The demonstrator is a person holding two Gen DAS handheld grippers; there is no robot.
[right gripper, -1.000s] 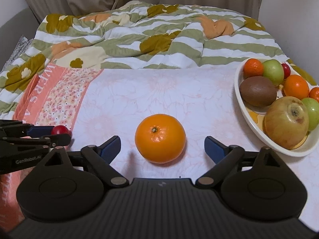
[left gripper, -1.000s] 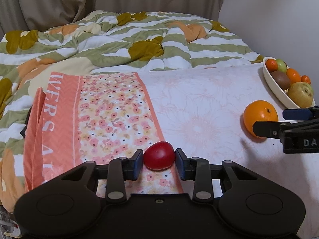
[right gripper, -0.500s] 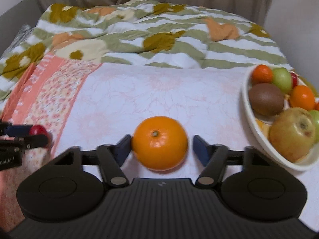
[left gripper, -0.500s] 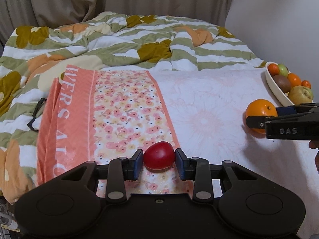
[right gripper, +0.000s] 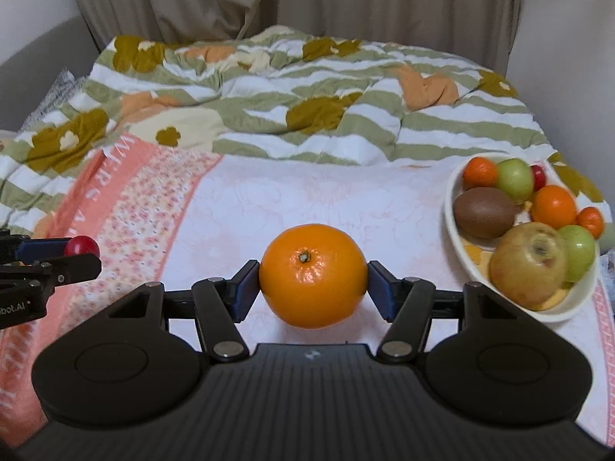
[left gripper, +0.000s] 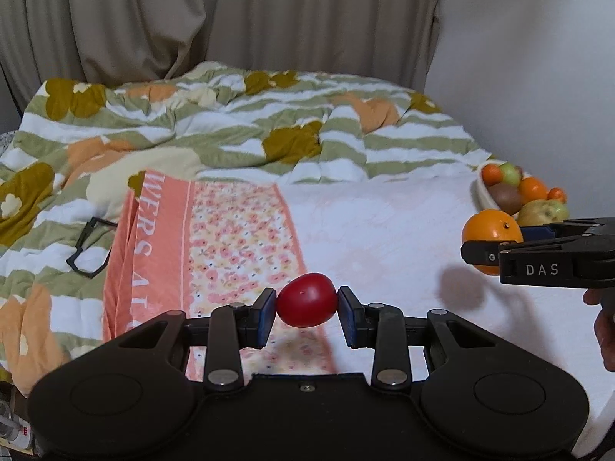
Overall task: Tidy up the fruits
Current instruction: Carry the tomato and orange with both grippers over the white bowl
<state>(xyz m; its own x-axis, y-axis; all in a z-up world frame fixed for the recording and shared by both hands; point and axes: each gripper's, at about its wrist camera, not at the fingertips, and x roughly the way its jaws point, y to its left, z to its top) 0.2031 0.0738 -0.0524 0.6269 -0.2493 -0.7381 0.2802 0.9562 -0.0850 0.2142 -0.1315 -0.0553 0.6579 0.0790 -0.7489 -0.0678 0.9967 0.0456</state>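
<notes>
My left gripper (left gripper: 306, 309) is shut on a small red fruit (left gripper: 306, 299) and holds it above the floral bedspread. It also shows at the left in the right wrist view (right gripper: 78, 253), with the red fruit (right gripper: 81, 246) between its fingers. My right gripper (right gripper: 313, 286) is shut on a large orange (right gripper: 313, 274), lifted above the pale sheet. The orange also shows in the left wrist view (left gripper: 490, 228), held by the right gripper (left gripper: 496, 242). A white oval bowl (right gripper: 457, 230) at the right holds several fruits: a kiwi (right gripper: 484, 212), a big yellow apple (right gripper: 528, 265), green apples and small oranges.
A rumpled green, white and orange quilt (right gripper: 307, 96) covers the back of the bed. A pair of black glasses (left gripper: 90, 246) lies on the quilt at the left. Curtains (left gripper: 230, 15) and a wall stand behind the bed.
My right gripper closed on the orange and lifted it off the sheet. My left gripper rose with the red fruit; both views now look from higher up.
</notes>
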